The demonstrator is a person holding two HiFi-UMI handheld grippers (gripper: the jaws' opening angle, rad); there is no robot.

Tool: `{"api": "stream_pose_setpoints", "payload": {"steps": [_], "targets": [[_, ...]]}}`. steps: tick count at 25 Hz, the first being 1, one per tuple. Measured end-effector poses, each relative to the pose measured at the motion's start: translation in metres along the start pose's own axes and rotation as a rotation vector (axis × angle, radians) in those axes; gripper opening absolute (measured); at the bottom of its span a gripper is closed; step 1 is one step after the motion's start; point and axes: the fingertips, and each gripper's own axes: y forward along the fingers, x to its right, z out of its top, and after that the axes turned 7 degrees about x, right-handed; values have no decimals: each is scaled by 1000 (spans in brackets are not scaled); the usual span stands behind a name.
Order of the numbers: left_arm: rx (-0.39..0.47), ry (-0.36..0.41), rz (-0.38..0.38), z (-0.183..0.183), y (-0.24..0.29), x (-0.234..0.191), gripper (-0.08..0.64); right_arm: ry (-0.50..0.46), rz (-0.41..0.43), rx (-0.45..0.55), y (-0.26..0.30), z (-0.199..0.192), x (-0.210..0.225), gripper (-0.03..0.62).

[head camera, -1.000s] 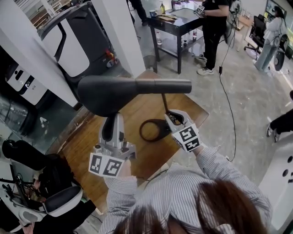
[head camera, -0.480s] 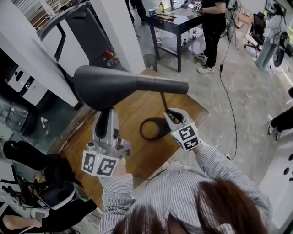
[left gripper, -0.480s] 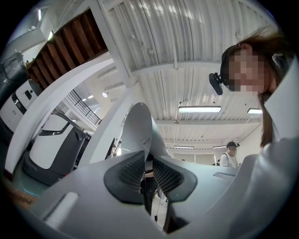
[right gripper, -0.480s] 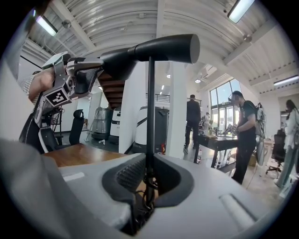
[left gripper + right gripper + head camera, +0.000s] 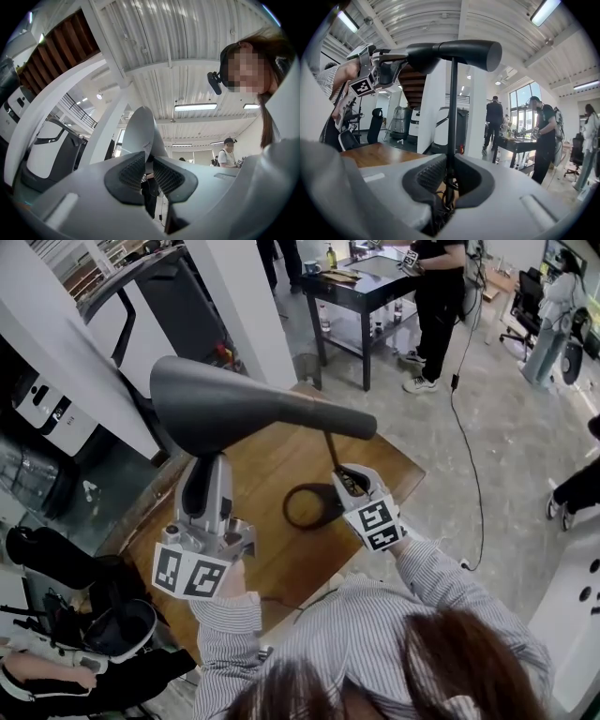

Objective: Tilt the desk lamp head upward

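Note:
The black desk lamp's head (image 5: 234,409) spreads wide across the head view, its broad end raised at the left and its narrow end (image 5: 361,427) at the right. Below it, the thin stem (image 5: 330,448) runs down to a ring base (image 5: 309,505) on the wooden table (image 5: 272,559). My left gripper (image 5: 202,486) reaches up under the broad end, shut on the shade's thin rim (image 5: 140,136). My right gripper (image 5: 351,480) is shut on the stem (image 5: 452,108). The right gripper view shows the head (image 5: 450,51) overhead with the left gripper (image 5: 389,70) at its left end.
A white pillar (image 5: 248,306) rises just behind the table. Farther back are a black table (image 5: 366,287) and a standing person (image 5: 436,306). A cable (image 5: 466,427) trails over the grey floor at the right. A dark machine (image 5: 150,315) stands at the left.
The lamp head has turned from level to slanted, its broad left end up. My left gripper's cube has shifted left and down in the head view. The right gripper stays on the stem.

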Motion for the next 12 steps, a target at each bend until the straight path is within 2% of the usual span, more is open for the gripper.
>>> {"api": "stream_pose_setpoints", "payload": {"steps": [12], "targets": [[17, 24, -8, 19, 13, 3, 40, -8, -7, 11, -1, 4, -4, 46]]}}
